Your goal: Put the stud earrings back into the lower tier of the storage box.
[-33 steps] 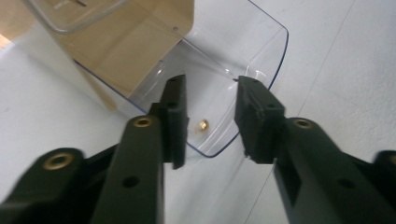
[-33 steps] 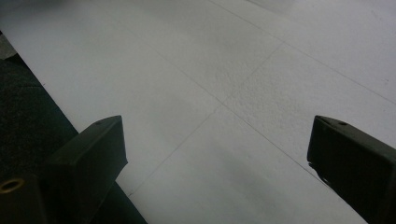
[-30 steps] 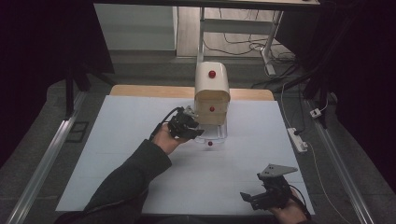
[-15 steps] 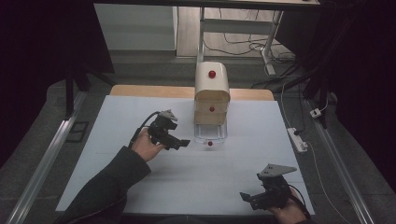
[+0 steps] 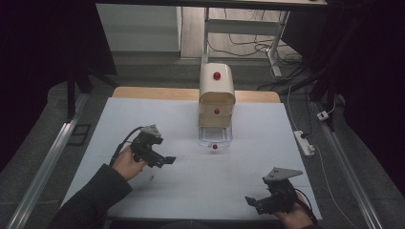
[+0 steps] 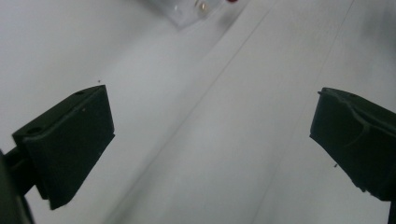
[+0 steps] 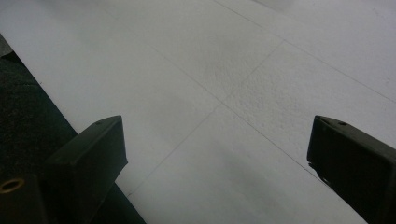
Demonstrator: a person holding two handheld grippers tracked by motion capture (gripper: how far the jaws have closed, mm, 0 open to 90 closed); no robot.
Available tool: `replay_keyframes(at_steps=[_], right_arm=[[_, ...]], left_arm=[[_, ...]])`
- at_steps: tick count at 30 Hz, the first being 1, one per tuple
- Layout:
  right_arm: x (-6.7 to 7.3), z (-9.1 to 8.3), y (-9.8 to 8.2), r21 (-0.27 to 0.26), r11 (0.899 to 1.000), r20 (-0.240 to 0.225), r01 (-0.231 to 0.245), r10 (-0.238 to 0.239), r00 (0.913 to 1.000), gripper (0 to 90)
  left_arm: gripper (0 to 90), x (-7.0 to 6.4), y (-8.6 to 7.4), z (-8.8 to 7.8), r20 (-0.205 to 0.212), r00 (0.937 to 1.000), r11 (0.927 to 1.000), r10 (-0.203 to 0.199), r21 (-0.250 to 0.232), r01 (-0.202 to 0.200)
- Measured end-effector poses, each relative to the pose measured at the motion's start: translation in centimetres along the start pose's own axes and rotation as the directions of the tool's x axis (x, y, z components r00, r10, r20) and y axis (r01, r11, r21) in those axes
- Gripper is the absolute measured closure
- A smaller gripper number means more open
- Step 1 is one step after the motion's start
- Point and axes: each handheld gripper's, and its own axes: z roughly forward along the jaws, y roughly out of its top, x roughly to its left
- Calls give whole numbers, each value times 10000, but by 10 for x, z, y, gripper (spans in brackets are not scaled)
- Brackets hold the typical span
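Note:
A small cream cabinet [image 5: 217, 90] with red knobs stands at the back middle of the white table [image 5: 191, 186]. Its clear bottom drawer [image 5: 215, 138] is pulled out toward me, red knob [image 5: 215, 146] in front. My left gripper [image 5: 165, 161] hovers left of the drawer and apart from it. Its jaws have just been opening and stand open, with nothing between them. In the left gripper view a corner of the clear drawer [image 6: 187, 9] shows above the left gripper [image 6: 210, 154]. My right gripper [image 5: 252, 202] rests near the front right edge, open and empty, with bare table between the right gripper [image 7: 219, 172] jaws.
A white power strip [image 5: 304, 142] and its cable lie off the table's right side. Metal rails [image 5: 43, 167] run along both sides. A wooden strip [image 5: 157, 93] borders the table's back edge. The dark drop past the table's front edge [image 7: 23, 93] lies beside the right gripper.
My left gripper has drawn back from the cabinet's front, leftward and toward me, and its jaws have spread apart. The right gripper has kept still.

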Motion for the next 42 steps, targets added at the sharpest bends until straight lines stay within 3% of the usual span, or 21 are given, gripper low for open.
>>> replay_keyframes(at_steps=[4, 6, 9, 12, 15, 17, 21, 23, 25, 27, 29, 31, 32, 33, 34, 35, 38, 42], right_arm=[[0, 0, 0, 13, 10000, 6, 13, -13, 10000, 45], [0, 1, 0, 36, 10000, 30, 24, -24, 10000, 45], [0, 1, 1, 70, 10000, 40, 23, -23, 10000, 45], [1, 2, 1, 98, 9999, 41, 31, -32, 10000, 46], [1, 2, 1, 85, 9999, 53, 72, -72, 10000, 46], [1, 1, 1, 60, 10000, 51, 64, -64, 10000, 46], [1, 1, 1, 27, 10000, 49, 74, -75, 10000, 46], [1, 0, 1, 15, 10000, 46, 80, -80, 10000, 46], [1, 0, 1, -3, 10000, 45, 86, -86, 10000, 46], [1, 0, 1, -2, 10000, 44, 81, -81, 10000, 46], [1, 0, 1, -4, 10000, 39, 97, -97, 9999, 46], [1, 1, 1, -2, 9999, 38, 116, -116, 9999, 46], [1, 1, 1, 12, 9999, 34, 119, -119, 9999, 46], [1, 1, 1, 12, 9999, 34, 119, -119, 9999, 46], [1, 1, 1, 15, 9999, 35, 122, -122, 9999, 46], [1, 1, 1, 18, 9999, 41, 125, -125, 9999, 46], [1, 1, 1, 44, 9999, 56, 144, -144, 9999, 46], [1, 1, 1, 30, 9999, 51, 156, -156, 9999, 46]], left_arm=[[0, 2, -17, -8, -283, 9992, 9989, -297, 341, 306], [0, 5, -27, -13, -367, 9971, 9965, -665, 486, 683], [0, 8, -40, -16, -620, 9949, 9950, -799, 548, 834], [0, 11, -51, -11, -489, 9951, 9927, -862, 803, 899], [0, 11, -56, 0, -301, 9946, 9859, -992, 1324, 1023], [0, 8, -58, 7, -183, 9964, 9811, -823, 1744, 842], [39, -2, -57, 16, -553, 9985, 9690, 38, 2470, 100], [151, -6, -58, 15, -261, 9994, 9660, 230, 2582, -155], [245, -11, -59, 14, -623, 9962, 9617, 611, 2709, -421], [384, -16, -59, 13, -1108, 9883, 9544, 1052, 2904, -691], [448, -17, -58, 12, -1138, 9882, 9530, 1020, 2960, -643], [571, -19, -58, 12, -1115, 9884, 9518, 1029, 2997, -653], [693, -21, -58, 12, -1095, 9882, 9497, 1074, 3053, -694], [693, -21, -58, 12, -1027, 9890, 9490, 1062, 3073, -700], [777, -22, -57, 12, -964, 9901, 9485, 1025, 3095, -680], [811, -22, -57, 12, -972, 9906, 9471, 967, 3149, -615], [814, -19, -55, 12, -870, 9942, 9473, 640, 3185, -331], [815, -17, -55, 11, -773, 9957, 9489, 508, 3147, -240]])
